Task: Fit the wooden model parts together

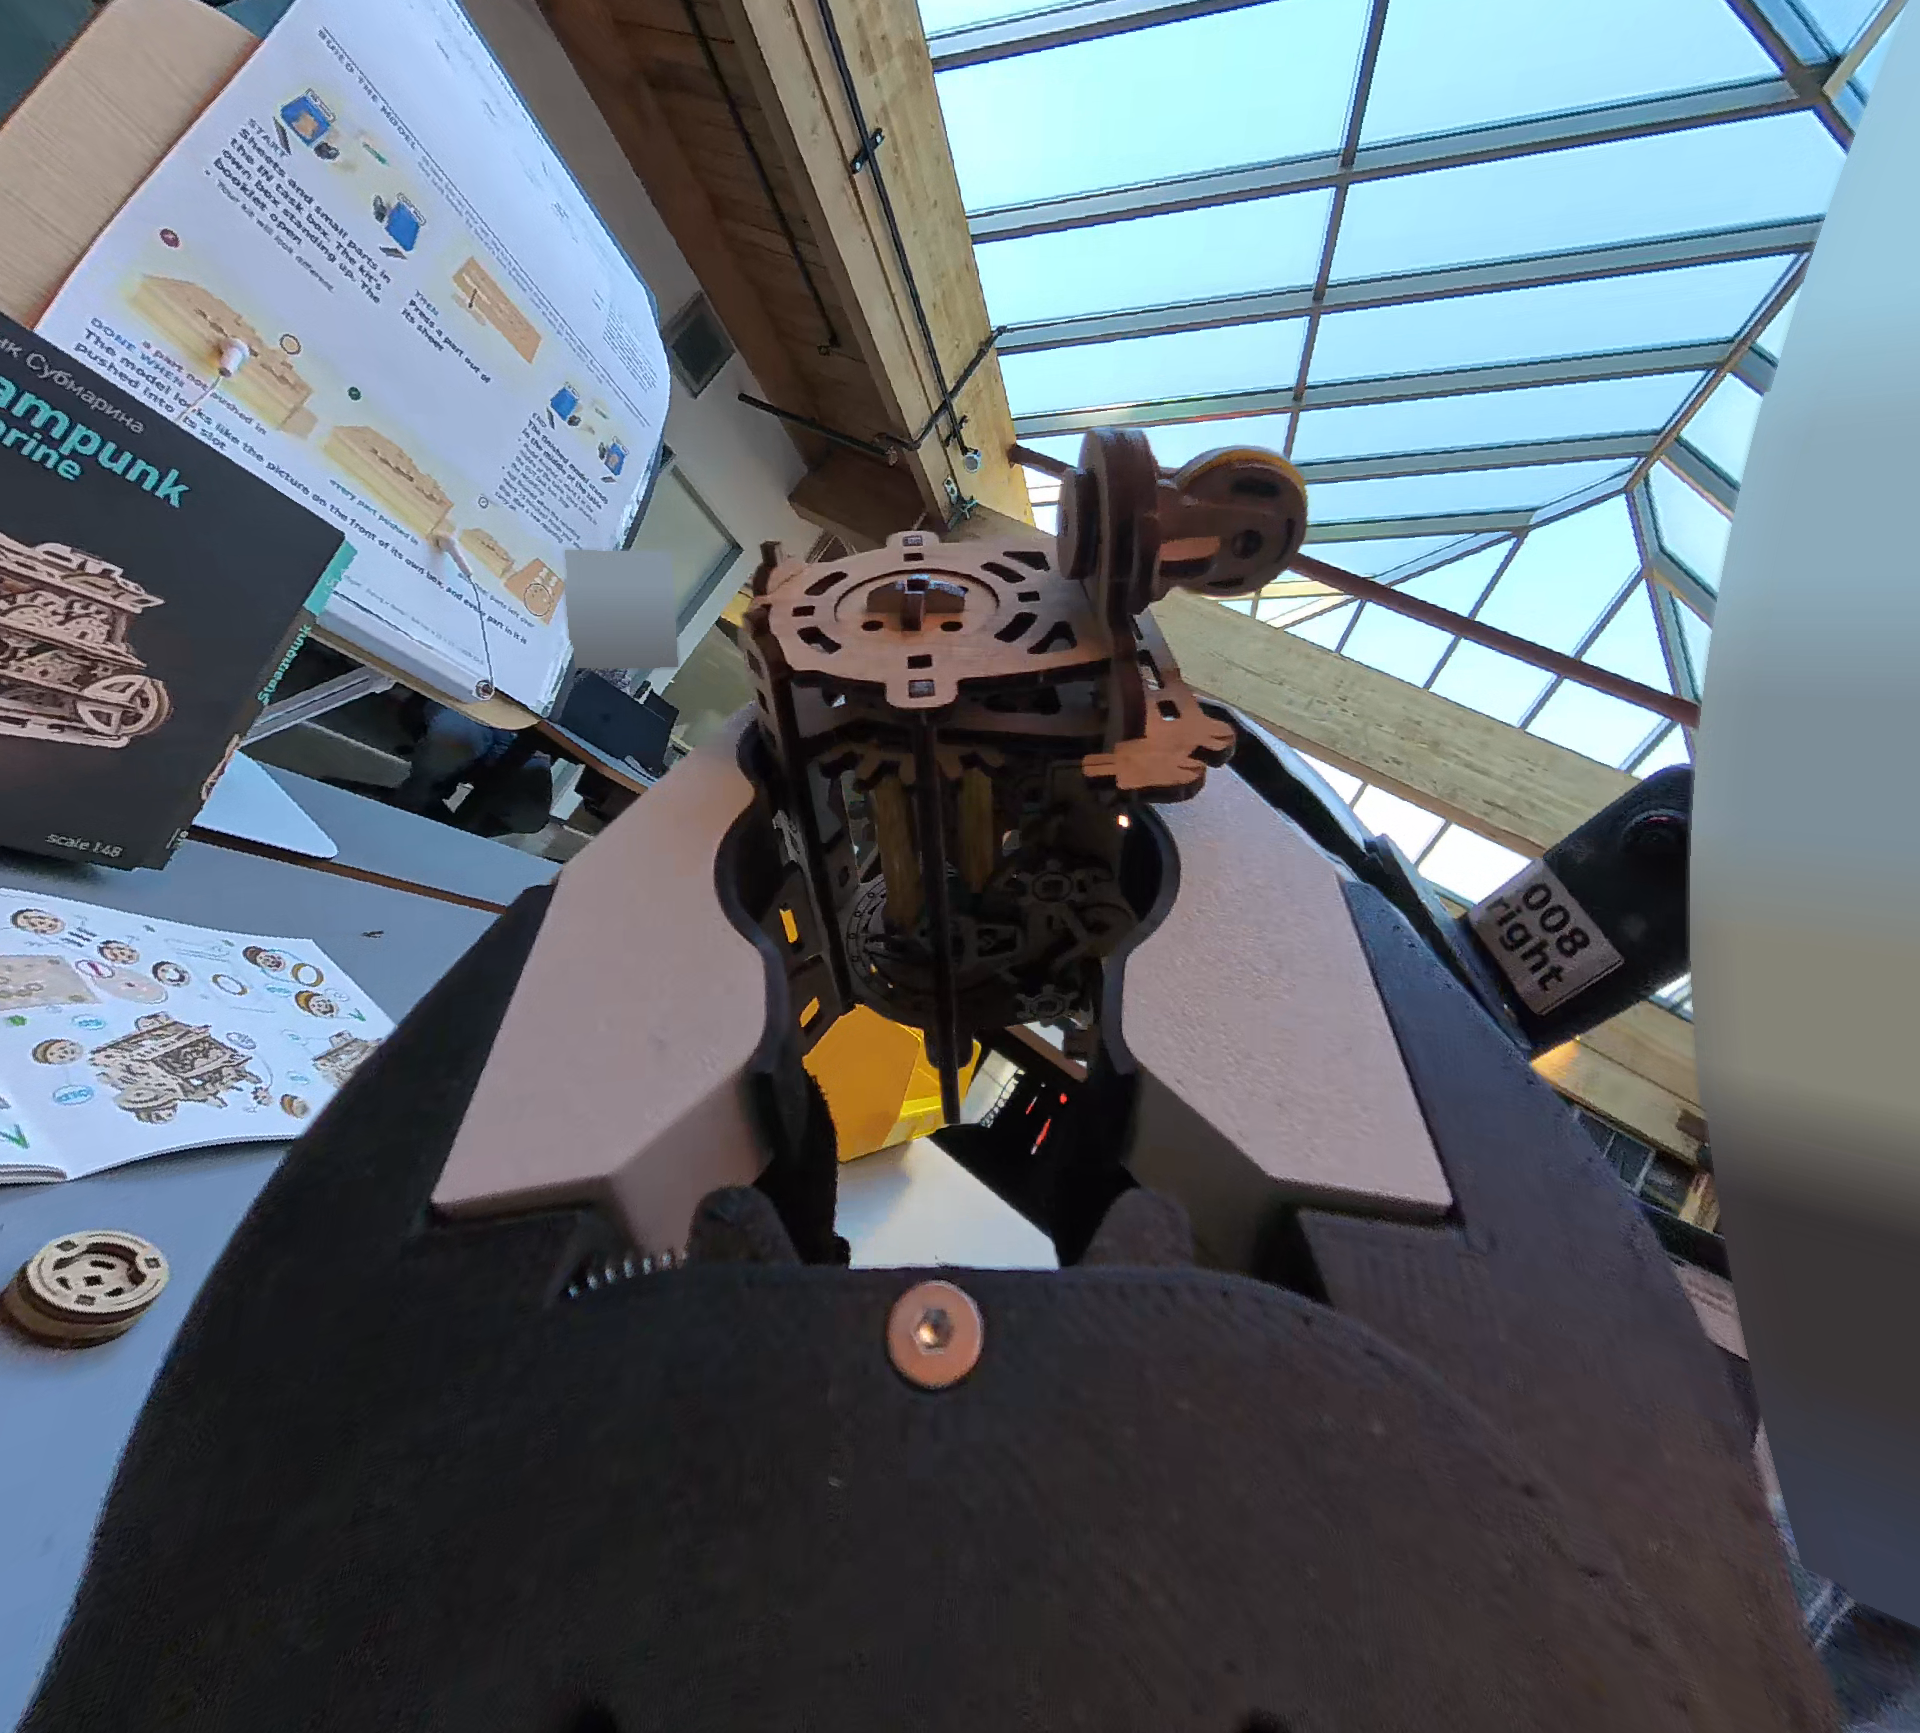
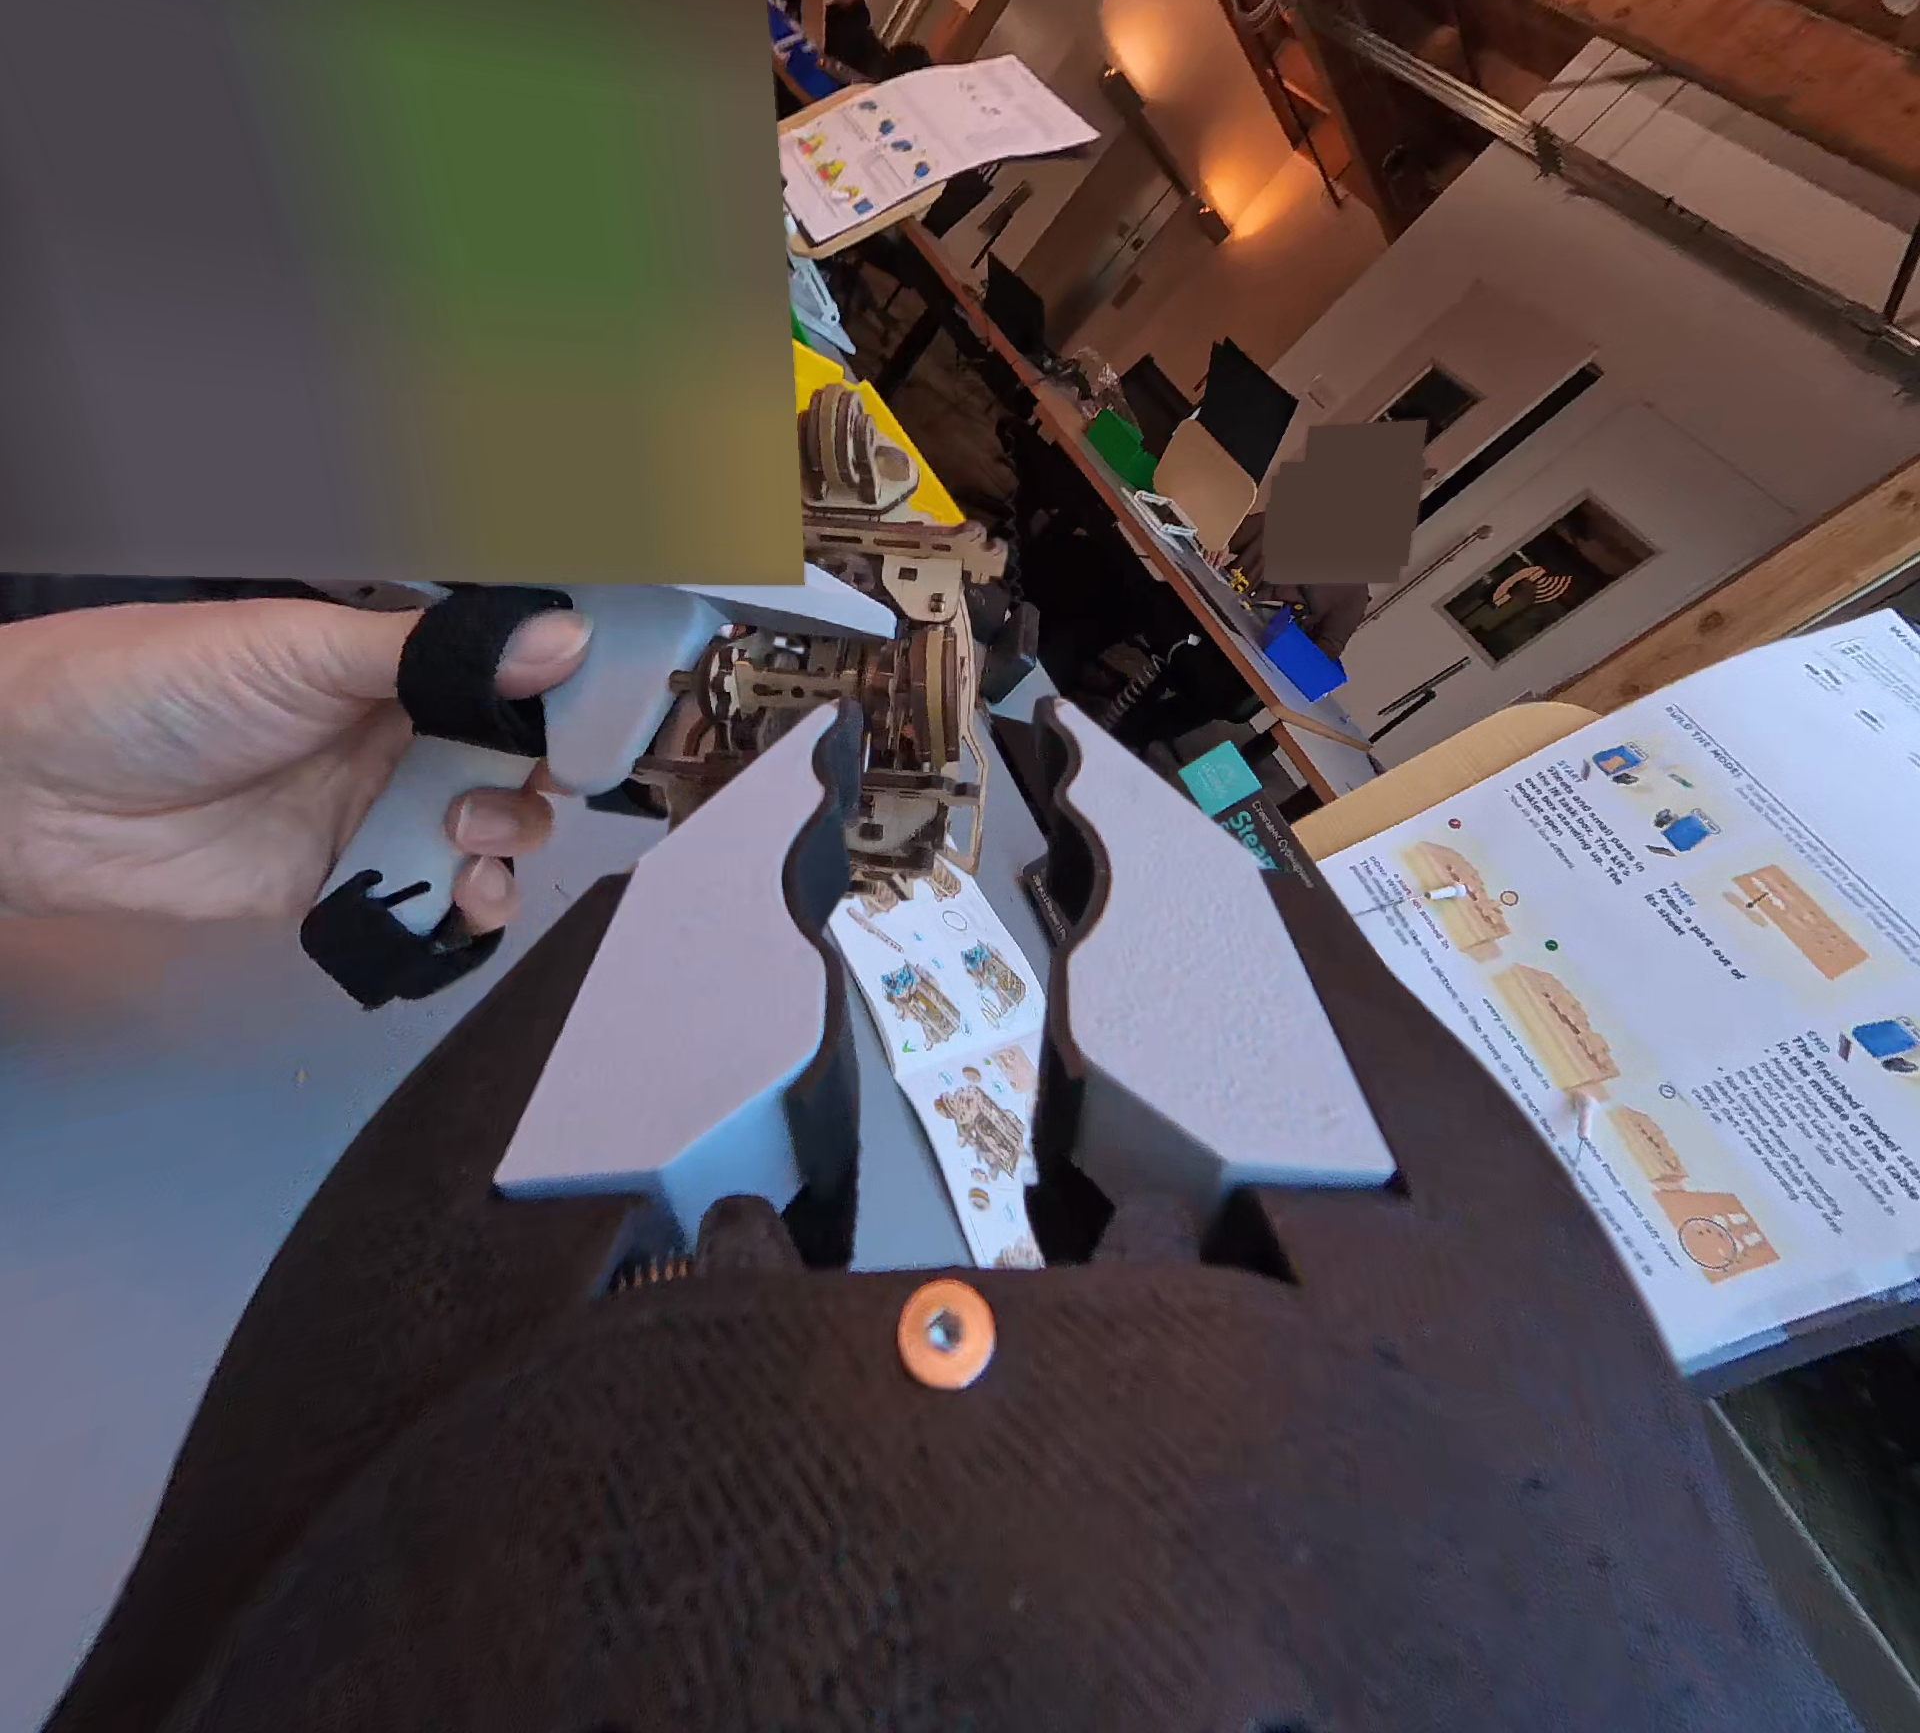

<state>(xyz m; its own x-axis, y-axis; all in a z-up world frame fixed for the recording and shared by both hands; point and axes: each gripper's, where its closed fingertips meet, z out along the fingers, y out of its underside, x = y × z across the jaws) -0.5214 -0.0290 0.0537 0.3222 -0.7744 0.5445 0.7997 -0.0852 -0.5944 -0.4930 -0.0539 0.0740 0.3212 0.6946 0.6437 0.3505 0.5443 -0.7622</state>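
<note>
My left gripper point(image 1: 951, 852) is shut on the wooden model point(image 1: 935, 707), a dark, round, geared assembly held up in the air, tilted toward the skylight. A pair of small wheels point(image 1: 1174, 520) sticks out at its upper right. In the right wrist view the model point(image 2: 894, 644) hangs just beyond my right gripper point(image 2: 940, 738), whose jaws stand apart and empty, with the model's lower end showing in the gap. A hand point(image 2: 208, 748) holds the left gripper's grey handle point(image 2: 592, 707). The right gripper's body point(image 1: 1558, 935) shows at the right of the left wrist view.
A loose wooden wheel point(image 1: 88, 1283) lies on the grey table point(image 1: 125, 1475). An open booklet point(image 1: 156, 1029), the dark kit box point(image 1: 125, 603) and an instruction sheet on a stand point(image 1: 395, 281) are at the left. A yellow bin point(image 2: 904, 447) is behind the model.
</note>
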